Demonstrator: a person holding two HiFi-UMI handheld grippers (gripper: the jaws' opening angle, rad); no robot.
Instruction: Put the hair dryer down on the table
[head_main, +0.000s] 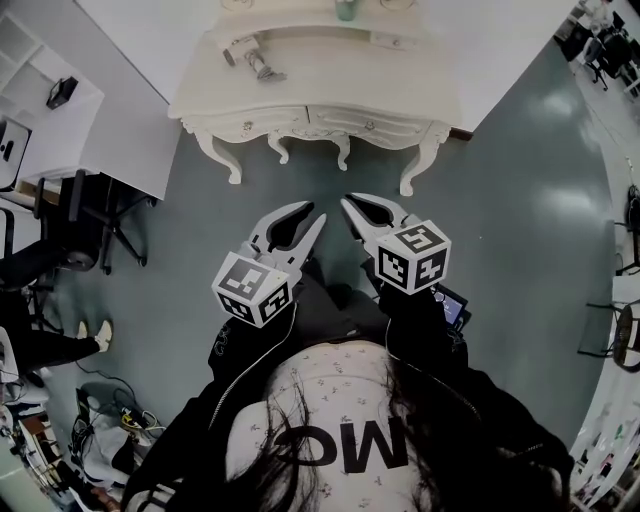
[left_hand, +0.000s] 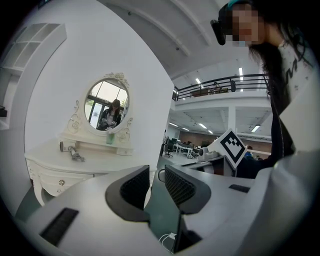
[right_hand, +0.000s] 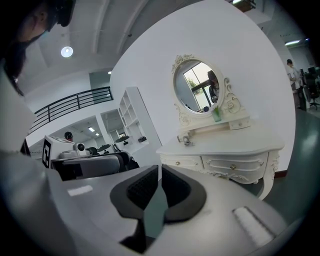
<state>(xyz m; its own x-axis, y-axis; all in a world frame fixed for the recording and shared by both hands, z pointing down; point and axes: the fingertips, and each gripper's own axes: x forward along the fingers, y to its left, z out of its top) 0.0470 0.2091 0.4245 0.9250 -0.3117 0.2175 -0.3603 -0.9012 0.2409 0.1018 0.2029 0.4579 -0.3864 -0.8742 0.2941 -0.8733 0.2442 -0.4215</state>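
One hair dryer (head_main: 255, 60) lay on the left part of the white dressing table (head_main: 400, 75), touched by neither tool, so I judged the put-down step already done. Nearer me, well apart from the table, my left gripper (head_main: 312, 212) hung over the floor with its jaws a slim gap apart and nothing between them. Beside it, my right gripper (head_main: 350, 205) had its jaws pressed together, also empty. To my mind the next move called for nothing beyond keeping both tools clear of the table.
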